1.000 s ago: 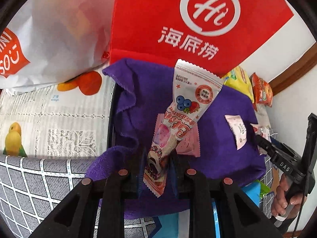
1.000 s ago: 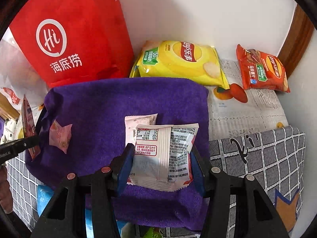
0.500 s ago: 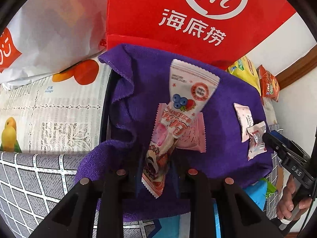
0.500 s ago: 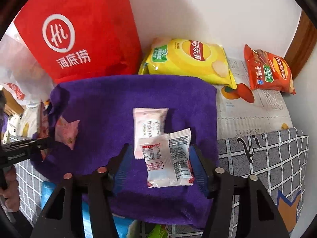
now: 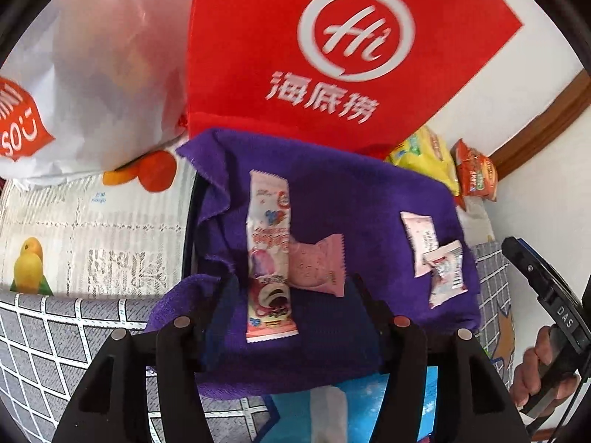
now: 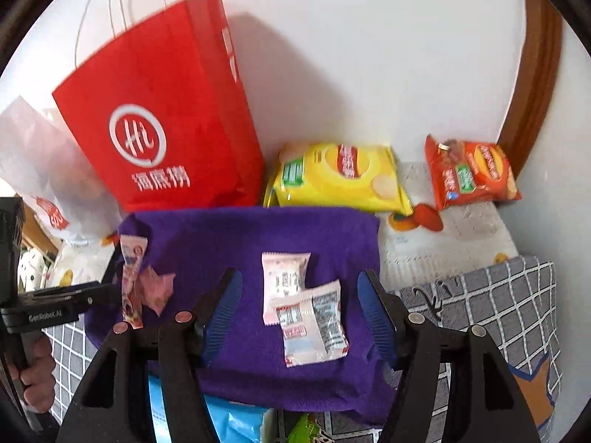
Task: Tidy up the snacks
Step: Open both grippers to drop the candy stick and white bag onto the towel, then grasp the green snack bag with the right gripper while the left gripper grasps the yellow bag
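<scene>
1. The purple towel (image 5: pixel 369 199) is the landmark; it lies spread in front of the red paper bag (image 5: pixel 332 55), and every small snack rests on it.
2. At the towel's left side lies the long pink wrapper (image 5: pixel 269 254), flat and lengthwise. The left gripper (image 5: pixel 291 310) has just been opening: its jaws stand apart on either side of the wrapper's near end, the pads no longer pressing it. It looks light, thin and crinkly, likely slippery; a pinch across its narrow width near one end should hold it.
3. Touching that wrapper's right edge is the small pink pouch (image 5: pixel 319 264), puffy and soft; best taken by its crimped seam, not the middle.
4. Toward the towel's right side lie the pale pink sachet (image 6: pixel 284 282) and the white sachet (image 6: pixel 314 326), overlapping at a corner. The right gripper (image 6: pixel 299 313) has just been opening too; its jaws are wide apart, holding nothing. Both sachets look light and flat, so lifting one may drag the other.
5. Beyond the towel's far right corner sit the yellow chip bag (image 6: pixel 340 177) and the orange chip bag (image 6: pixel 472 173), air-filled with fragile contents; I would grip these gently at a top seam.
</scene>
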`<state>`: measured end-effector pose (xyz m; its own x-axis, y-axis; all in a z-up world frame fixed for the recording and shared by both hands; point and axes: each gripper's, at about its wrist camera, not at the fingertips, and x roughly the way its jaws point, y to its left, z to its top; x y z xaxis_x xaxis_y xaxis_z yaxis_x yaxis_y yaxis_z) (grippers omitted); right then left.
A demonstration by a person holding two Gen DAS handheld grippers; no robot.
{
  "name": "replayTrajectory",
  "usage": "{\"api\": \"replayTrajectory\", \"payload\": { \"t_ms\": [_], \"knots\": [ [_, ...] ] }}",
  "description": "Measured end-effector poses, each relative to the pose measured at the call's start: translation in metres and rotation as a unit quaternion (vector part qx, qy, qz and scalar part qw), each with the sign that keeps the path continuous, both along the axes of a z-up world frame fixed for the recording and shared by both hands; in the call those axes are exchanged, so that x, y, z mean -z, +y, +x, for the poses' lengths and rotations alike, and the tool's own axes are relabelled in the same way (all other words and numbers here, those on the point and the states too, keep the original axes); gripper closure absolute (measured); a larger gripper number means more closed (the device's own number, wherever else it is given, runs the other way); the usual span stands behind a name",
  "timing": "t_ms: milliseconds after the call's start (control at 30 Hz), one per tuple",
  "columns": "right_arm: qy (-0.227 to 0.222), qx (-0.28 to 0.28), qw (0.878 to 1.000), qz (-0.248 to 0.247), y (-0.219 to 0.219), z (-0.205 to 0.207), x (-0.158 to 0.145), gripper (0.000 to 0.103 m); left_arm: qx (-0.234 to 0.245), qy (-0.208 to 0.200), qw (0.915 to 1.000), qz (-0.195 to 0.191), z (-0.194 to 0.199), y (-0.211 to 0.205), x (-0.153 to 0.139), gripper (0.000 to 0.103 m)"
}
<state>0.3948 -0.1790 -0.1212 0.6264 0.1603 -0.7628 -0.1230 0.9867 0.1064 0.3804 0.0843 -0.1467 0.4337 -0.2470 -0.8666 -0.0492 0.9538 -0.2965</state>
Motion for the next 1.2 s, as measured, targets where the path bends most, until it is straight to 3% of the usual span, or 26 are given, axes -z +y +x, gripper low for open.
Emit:
{"api": "replayTrajectory", "payload": {
  "t_ms": [333,567,700,833,1200],
  "knots": [
    [-0.034,0.018,0.999,0.017,-0.018,-0.035,-0.021,0.038,0.019,-0.068,0.9975,0.011,-0.018,-0.013,-0.037,0.046],
    [-0.017,0.015,1.000,-0.011,-0.039,-0.097,-0.003,0.038,0.027,-0.076,0.9967,0.003,-0.037,-0.025,-0.058,0.046],
    [-0.003,-0.012,0.999,-0.051,-0.033,-0.122,0.018,0.038,0.037,-0.095,0.9947,-0.011,-0.052,-0.025,-0.076,0.038],
    [0.010,-0.032,0.999,-0.041,-0.035,-0.129,0.038,0.039,0.033,-0.110,0.9934,0.000,-0.066,-0.026,-0.090,0.037],
    [0.063,-0.072,0.994,-0.049,-0.022,-0.107,0.089,0.040,-0.003,-0.083,0.9964,0.015,-0.129,0.014,-0.060,0.035]
  ]
}}
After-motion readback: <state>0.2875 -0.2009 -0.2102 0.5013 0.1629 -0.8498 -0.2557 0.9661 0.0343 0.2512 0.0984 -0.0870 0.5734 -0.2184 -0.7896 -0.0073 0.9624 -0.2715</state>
